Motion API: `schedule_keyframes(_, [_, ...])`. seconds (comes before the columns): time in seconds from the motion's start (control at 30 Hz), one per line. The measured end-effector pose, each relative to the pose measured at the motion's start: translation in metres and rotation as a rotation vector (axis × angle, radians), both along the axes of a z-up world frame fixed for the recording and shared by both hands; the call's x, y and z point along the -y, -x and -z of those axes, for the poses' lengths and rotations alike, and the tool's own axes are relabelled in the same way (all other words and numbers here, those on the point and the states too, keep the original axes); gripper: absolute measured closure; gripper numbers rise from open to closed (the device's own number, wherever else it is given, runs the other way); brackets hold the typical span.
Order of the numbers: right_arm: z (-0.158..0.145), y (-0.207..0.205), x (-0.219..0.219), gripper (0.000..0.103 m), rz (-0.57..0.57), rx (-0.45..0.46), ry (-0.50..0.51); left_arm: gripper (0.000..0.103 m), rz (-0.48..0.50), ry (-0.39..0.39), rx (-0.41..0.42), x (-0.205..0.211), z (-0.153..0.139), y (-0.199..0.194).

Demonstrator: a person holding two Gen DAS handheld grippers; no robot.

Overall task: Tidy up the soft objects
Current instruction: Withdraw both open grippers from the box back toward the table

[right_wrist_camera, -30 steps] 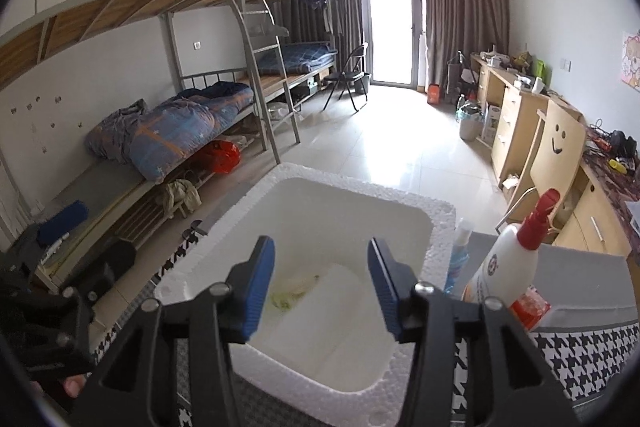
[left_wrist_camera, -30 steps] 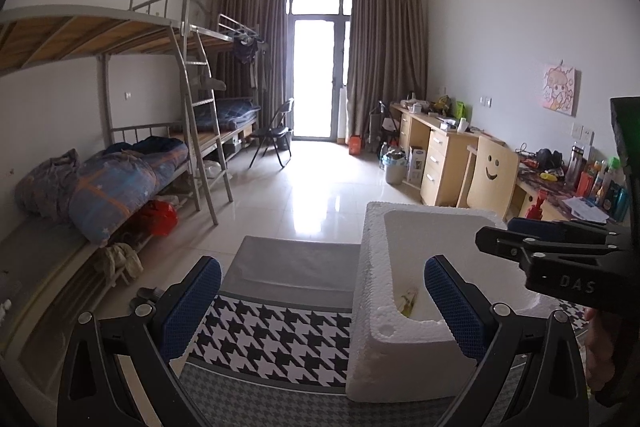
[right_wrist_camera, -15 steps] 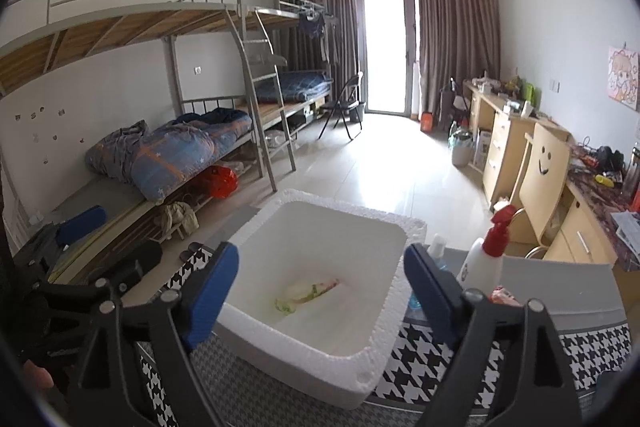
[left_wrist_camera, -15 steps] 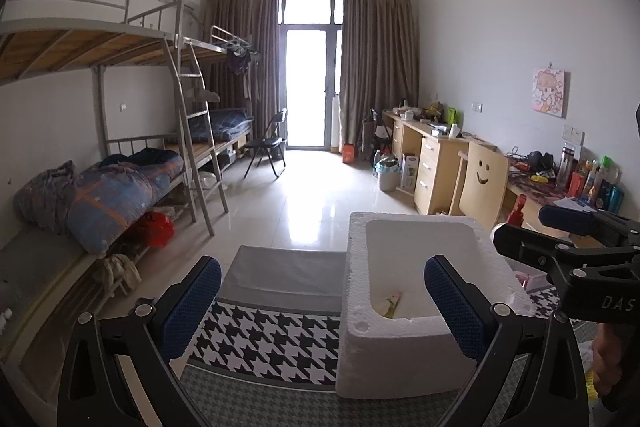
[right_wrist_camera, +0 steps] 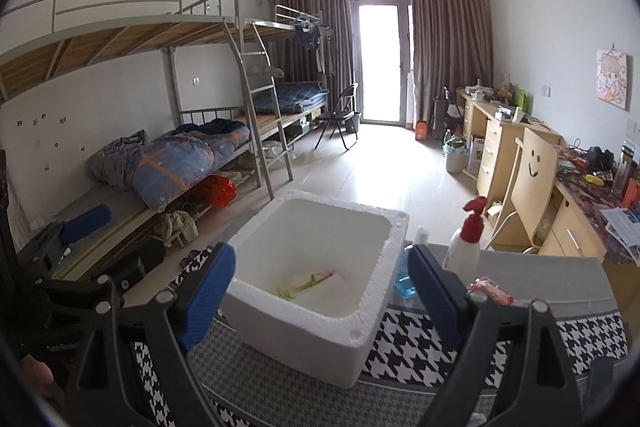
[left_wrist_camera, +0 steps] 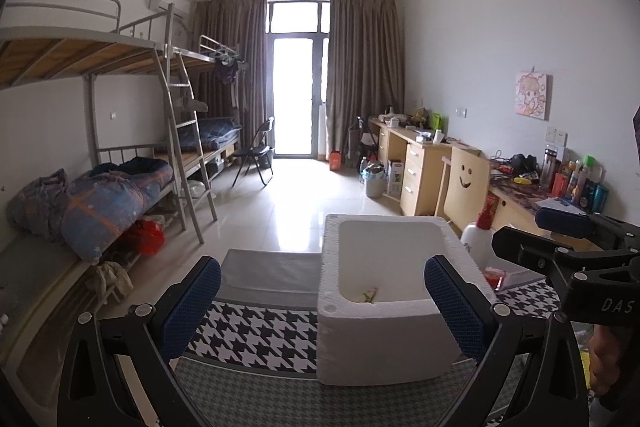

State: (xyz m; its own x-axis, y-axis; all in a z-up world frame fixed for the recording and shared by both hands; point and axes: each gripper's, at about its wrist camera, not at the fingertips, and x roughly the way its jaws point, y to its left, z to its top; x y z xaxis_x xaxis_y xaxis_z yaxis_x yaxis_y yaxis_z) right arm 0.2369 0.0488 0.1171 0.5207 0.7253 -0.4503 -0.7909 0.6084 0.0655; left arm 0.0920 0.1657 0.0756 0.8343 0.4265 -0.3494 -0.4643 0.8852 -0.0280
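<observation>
Both grippers hang above the patterned surface (left_wrist_camera: 256, 335) with nothing in them. The left gripper (left_wrist_camera: 322, 303) has its blue-padded fingers (left_wrist_camera: 192, 301) spread wide apart, and the right gripper (right_wrist_camera: 322, 291) shows the same wide gap in its own view, framing the white foam box (right_wrist_camera: 316, 311) between its pads.

The box stands on the houndstooth cloth, and at its bottom lies a small soft item (right_wrist_camera: 308, 281), pale with green and pink on it (what it is exactly cannot be made out from here). It rests flat on the box floor, clear of the walls as far as the right wrist view shows. To the right of the box stand a white spray bottle with a red trigger (right_wrist_camera: 466, 245) and a blue-liquid bottle (right_wrist_camera: 406, 281) close against the box wall; a small red-and-white packet (right_wrist_camera: 490, 291) lies just beyond them.

My reading is that one item sits stowed and the hands are between picks, free for the next piece. The next move calls for finding another soft thing, possibly that packet near the bottles, then bringing one gripper down over it with fingers wide, closing gently so it is not crushed, and steering clear of the upright bottles, which would tip easily.
</observation>
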Motion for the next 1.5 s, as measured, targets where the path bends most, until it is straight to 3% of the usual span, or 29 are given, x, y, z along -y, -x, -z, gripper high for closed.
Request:
schedule_keyframes(0.87, [0.008,0.028,0.058,0.012,0.036,0.016,-0.054,0.001,0.087,-0.019,0.034,0.048,-0.004,0.024])
schedule_keyframes(1.5, [0.023,0.041,0.092,0.012,0.098,0.032,-0.083,0.001,0.135,-0.02,0.043,0.07,0.011,0.038])
